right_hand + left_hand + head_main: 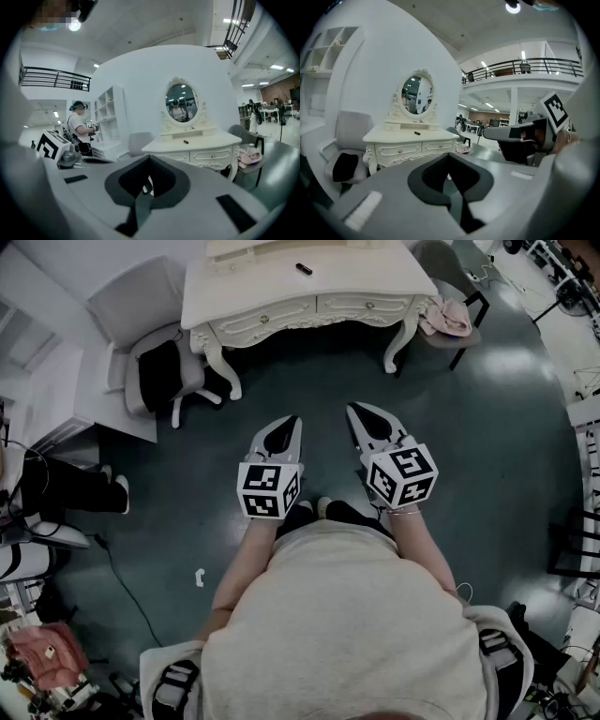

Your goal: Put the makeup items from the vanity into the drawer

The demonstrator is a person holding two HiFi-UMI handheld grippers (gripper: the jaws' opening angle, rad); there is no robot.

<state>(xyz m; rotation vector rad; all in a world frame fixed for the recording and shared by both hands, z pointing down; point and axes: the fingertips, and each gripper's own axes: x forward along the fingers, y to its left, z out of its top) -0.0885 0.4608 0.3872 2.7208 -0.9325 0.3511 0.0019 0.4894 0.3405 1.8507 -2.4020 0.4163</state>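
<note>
**A:** What filled most of the scene?

**B:** The dark glossy floor (497,437), where the person (347,624) stood. Ahead of them, well apart, was the white vanity. Its surface (272,277) ran across the top of the head view, and the 2 drawers (272,313) in its front were both closed.

**A:** Anything around it?

**B:** A grey chair (141,310) stood at its left end with something black (159,371) on the seat. A second chair (436,261) at its right end carried a pink cloth (446,319). An oval mirror (416,96) rose from the back of the surface.

**A:** And the tools?

**B:** The person held 1 in each hand, side by side above the floor, both pointing toward the vanity. The left tool (293,420) had its jaws drawn together with the tips meeting and nothing between them. The right tool (354,409) was the same: jaws together and empty.

**A:** Where was the makeup?

**B:** 1 small dark makeup item (304,269) lay on the surface near the middle, in front of the mirror and well away from both tools. It was too small to tell what kind of item it was.
</note>
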